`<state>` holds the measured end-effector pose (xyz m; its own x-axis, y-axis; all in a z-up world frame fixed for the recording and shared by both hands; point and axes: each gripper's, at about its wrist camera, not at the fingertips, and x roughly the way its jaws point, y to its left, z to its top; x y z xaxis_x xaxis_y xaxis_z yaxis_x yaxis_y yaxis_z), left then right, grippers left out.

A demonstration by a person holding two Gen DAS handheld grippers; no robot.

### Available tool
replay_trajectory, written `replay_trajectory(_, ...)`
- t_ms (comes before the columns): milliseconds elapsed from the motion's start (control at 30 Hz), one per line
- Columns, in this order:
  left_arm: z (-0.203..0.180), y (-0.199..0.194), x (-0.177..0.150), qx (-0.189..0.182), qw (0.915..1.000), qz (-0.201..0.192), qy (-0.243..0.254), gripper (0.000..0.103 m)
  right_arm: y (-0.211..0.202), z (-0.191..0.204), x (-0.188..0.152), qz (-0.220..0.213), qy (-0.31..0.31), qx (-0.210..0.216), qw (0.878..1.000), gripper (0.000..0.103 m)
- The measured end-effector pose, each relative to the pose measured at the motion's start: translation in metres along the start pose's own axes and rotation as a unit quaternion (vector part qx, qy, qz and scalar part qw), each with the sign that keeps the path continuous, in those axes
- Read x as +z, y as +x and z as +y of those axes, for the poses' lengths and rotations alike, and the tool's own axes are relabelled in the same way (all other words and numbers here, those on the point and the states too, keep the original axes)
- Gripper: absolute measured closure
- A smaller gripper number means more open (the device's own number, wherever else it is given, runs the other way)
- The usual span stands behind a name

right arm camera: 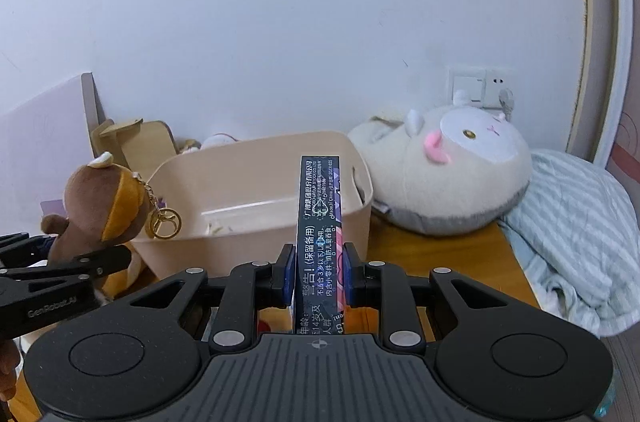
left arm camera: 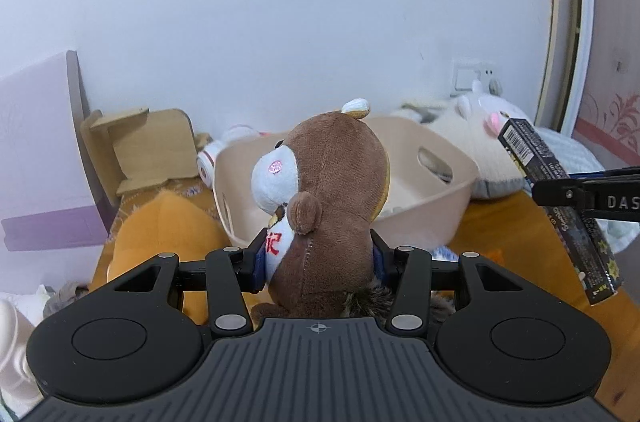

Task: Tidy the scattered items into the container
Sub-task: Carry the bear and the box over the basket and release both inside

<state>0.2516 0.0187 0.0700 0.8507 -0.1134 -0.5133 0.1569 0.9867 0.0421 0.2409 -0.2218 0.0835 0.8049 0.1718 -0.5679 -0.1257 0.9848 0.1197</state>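
My left gripper (left arm camera: pixel 318 264) is shut on a brown plush bear (left arm camera: pixel 328 206) and holds it upright in front of the beige plastic bin (left arm camera: pixel 448 198). The bear also shows in the right wrist view (right arm camera: pixel 104 206), left of the bin (right arm camera: pixel 224 246), with a gold keyring hanging from it. My right gripper (right arm camera: pixel 319 272) is shut on a long dark printed box (right arm camera: pixel 320 218), held upright before the bin's near wall. In the left wrist view the box (left arm camera: pixel 560 198) is at the right, clamped by the right gripper's fingers (left arm camera: pixel 560 192).
A large grey-white plush (right arm camera: pixel 452 174) lies right of the bin on the wooden table (right arm camera: pixel 460 254). A striped blue cloth (right arm camera: pixel 576 222) is at far right. An orange plush (left arm camera: pixel 160 234) and a wooden stand (left arm camera: pixel 148 146) are left of the bin. The wall is close behind.
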Motion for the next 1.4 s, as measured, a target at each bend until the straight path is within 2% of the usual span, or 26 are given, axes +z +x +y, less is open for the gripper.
replay_trajectory(633, 0.011, 0.062, 0.05, 0.035, 0.9988, -0.006, -0.035, 0.055, 0.072, 0.016, 0.061, 0.005, -0.041, 0.014, 0.999, 0.081)
replay_trajectory(900, 0.011, 0.093, 0.062, 0.051, 0.9977, 0.0, -0.045, 0.055, 0.099, 0.021, 0.073, 0.002, -0.026, 0.032, 0.999, 0.082)
replay_trajectory(1167, 0.021, 0.127, 0.071, 0.071, 0.995, 0.03, -0.063, 0.055, 0.132, 0.025, 0.086, 0.014, -0.013, 0.053, 0.998, 0.082)
replay_trajectory(1400, 0.028, 0.15, 0.073, 0.087, 0.9923, 0.051, -0.071, 0.055, 0.16, 0.03, 0.097, 0.027, -0.01, 0.04, 0.999, 0.082)
